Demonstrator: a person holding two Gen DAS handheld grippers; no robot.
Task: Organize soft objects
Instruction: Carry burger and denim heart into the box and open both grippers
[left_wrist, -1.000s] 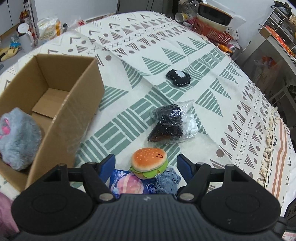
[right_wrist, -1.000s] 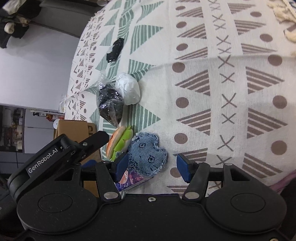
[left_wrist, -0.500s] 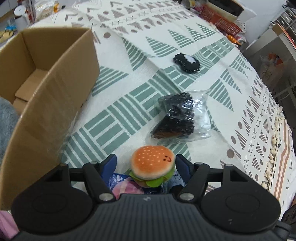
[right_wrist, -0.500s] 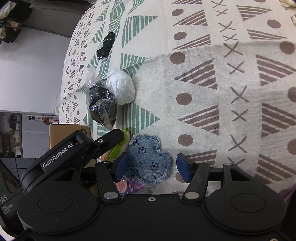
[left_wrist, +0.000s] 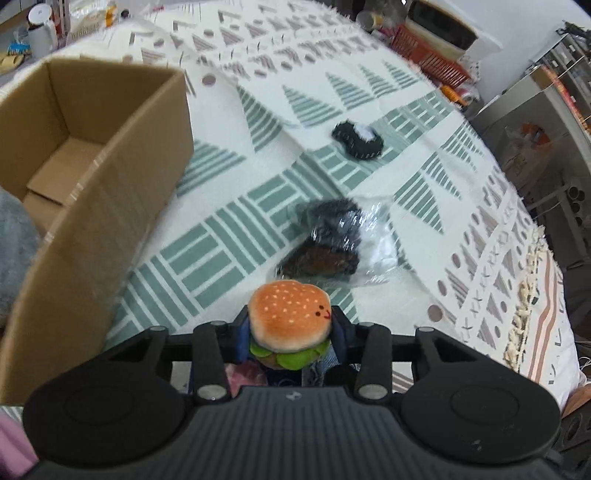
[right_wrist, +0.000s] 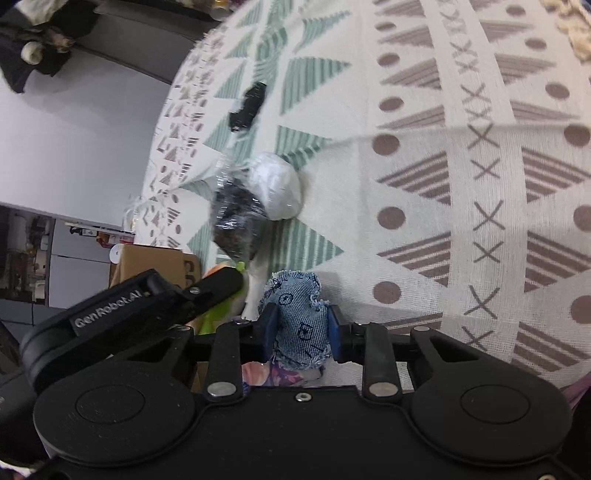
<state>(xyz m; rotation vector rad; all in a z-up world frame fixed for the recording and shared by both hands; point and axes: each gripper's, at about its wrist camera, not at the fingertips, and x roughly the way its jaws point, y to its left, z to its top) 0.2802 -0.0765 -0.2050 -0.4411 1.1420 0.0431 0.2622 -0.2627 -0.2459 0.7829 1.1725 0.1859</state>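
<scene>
Patterned tablecloth fills both views as the left gripper, jaws just closed, clamps a plush burger and the right gripper a denim toy, box at ten o'clock.

Tablecloth: cream ground, printed with sage-green striped triangles and bars, taupe dots, crosses and striped triangles. Plush hamburger, lower centre of the left view: orange-tan bun with pale seed flecks, lime-green lettuce. Denim pouch, lower centre of the right view: faded blue with dark line drawings. Cardboard box, left: plain brown. Small plush, upper centre: black with a white patch. Gripper bodies: black.
</scene>
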